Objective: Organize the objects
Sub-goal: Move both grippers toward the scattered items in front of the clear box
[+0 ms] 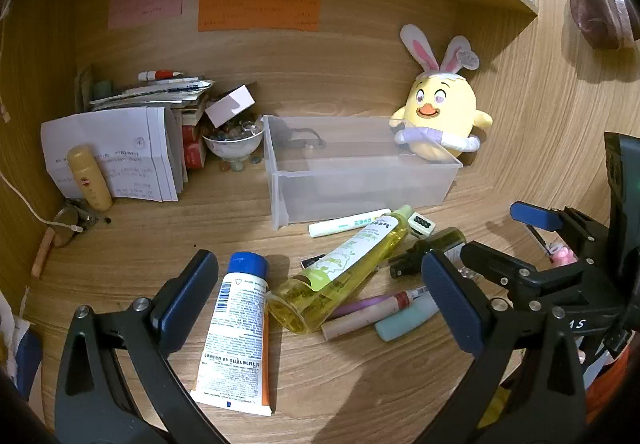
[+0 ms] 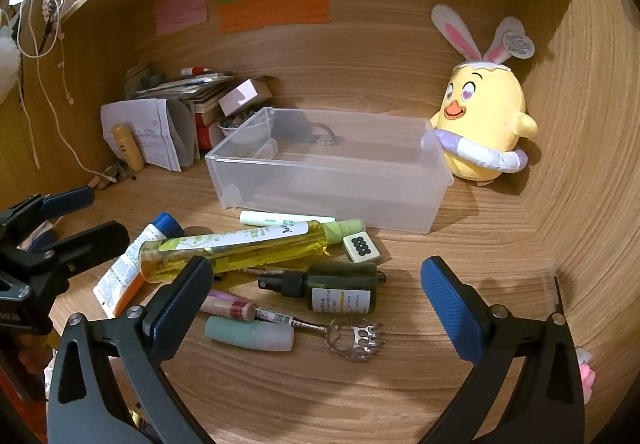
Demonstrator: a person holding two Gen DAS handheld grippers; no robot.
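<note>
A clear plastic bin stands on the wooden desk, holding a dark hair tie. In front of it lies a pile: a yellow oil bottle, a white tube with a blue cap, a dark green spray bottle, a mahjong tile, a mint capsule, a pink stick, a white-green marker and a metal claw tool. My left gripper is open over the tube and yellow bottle. My right gripper is open above the spray bottle.
A yellow chick plush sits by the bin's right end. Papers, a tan bottle, a bowl of marbles and boxes crowd the back left corner. Sticky notes hang on the back wall.
</note>
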